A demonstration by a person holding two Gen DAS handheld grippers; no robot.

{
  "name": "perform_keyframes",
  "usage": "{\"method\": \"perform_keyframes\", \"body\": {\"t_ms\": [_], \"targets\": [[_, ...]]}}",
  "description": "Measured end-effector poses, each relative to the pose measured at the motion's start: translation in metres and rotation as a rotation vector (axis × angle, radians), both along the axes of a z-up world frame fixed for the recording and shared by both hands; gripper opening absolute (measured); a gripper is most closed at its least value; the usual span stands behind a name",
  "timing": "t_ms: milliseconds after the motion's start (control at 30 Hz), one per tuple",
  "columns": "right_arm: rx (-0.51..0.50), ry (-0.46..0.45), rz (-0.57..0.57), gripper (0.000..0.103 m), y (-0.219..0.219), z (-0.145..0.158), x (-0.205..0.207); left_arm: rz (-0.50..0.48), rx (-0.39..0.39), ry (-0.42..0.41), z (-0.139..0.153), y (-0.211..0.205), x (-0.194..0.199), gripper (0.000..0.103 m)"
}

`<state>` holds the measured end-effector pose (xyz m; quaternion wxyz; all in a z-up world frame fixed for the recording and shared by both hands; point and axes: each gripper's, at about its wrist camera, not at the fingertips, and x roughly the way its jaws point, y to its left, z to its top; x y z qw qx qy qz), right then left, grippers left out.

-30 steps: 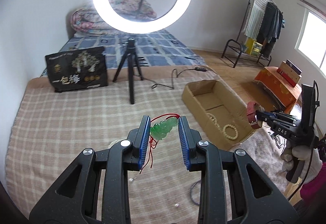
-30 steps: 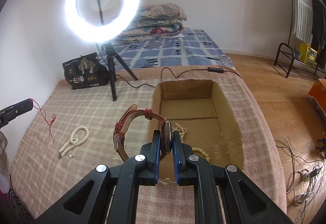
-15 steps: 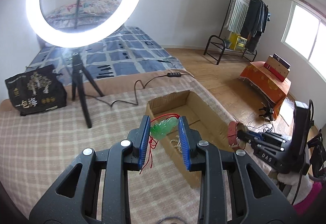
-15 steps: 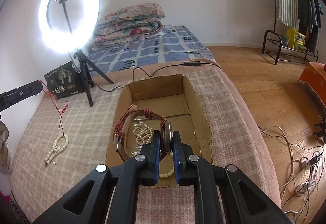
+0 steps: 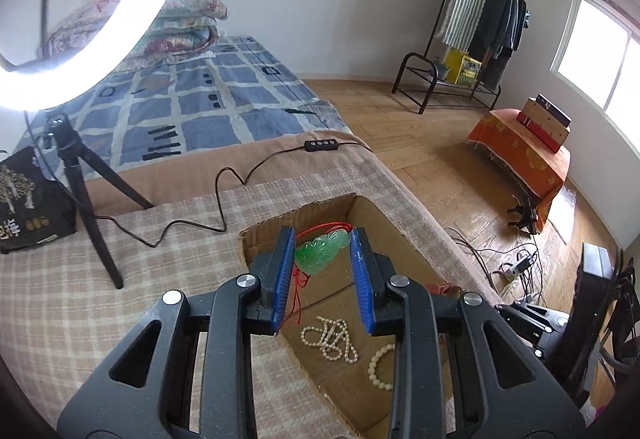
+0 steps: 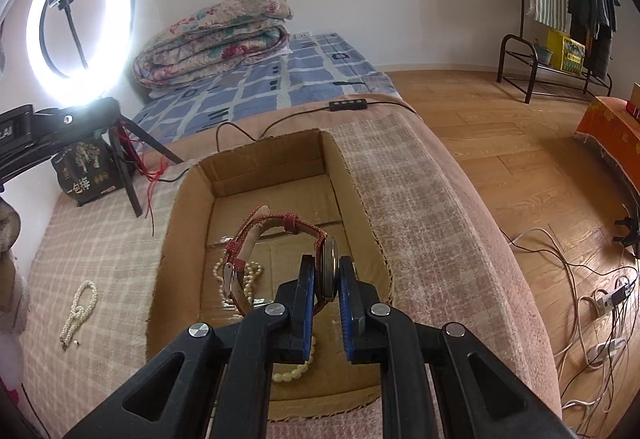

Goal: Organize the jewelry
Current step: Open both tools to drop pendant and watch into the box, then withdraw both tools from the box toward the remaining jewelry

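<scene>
Left gripper (image 5: pixel 323 244) clamped on green carved jade pendant (image 5: pixel 320 251) with red cord, over far end of open brown cardboard box (image 6: pixel 180 215). Right gripper (image 6: pixel 323 271) clamped on round metal watch with red strap (image 6: pixel 280 239), above box. White pearl necklace (image 5: pixel 330 339) and cream bead bracelet (image 5: pixel 378 361) lie inside; another white pearl strand (image 6: pixel 78 313) lies on plaid blanket (image 6: pixel 100 247), left of box.

I have swung my left claw (image 5: pixel 322 241), with the green carved pendant on its red cord (image 5: pixel 320 253), across from the checked blanket (image 5: pixel 80 279) to above the open cardboard box (image 5: pixel 400 223). My right claw (image 6: pixel 323 273) has carried the red-strapped wristwatch (image 6: pixel 280 235) forward from the box's near edge to over its floor, above the white bead necklace (image 6: pixel 240 275) lying there.
</scene>
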<state>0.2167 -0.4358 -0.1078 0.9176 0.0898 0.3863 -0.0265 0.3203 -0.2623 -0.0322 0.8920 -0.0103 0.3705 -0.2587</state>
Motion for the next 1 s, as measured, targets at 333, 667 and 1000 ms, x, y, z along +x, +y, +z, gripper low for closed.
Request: {"method": "perform_keyframes", "body": {"t_ms": [333,667,1000], "targets": [[-0.025,0.038,-0.005,0.009,-0.002,-0.013,0.009,0.000,0.045,0.030,-0.033,-0.035,0.029,0.028],[-0.010,0.021,0.002,0.030,0.000,-0.010,0.012,-0.008,0.033,0.057,-0.034,-0.048,0.032,0.047],[-0.055,0.000,0.014,0.087,0.008,0.000,0.003,0.015,0.046,0.034,-0.025,-0.044,0.024,0.059]]}}
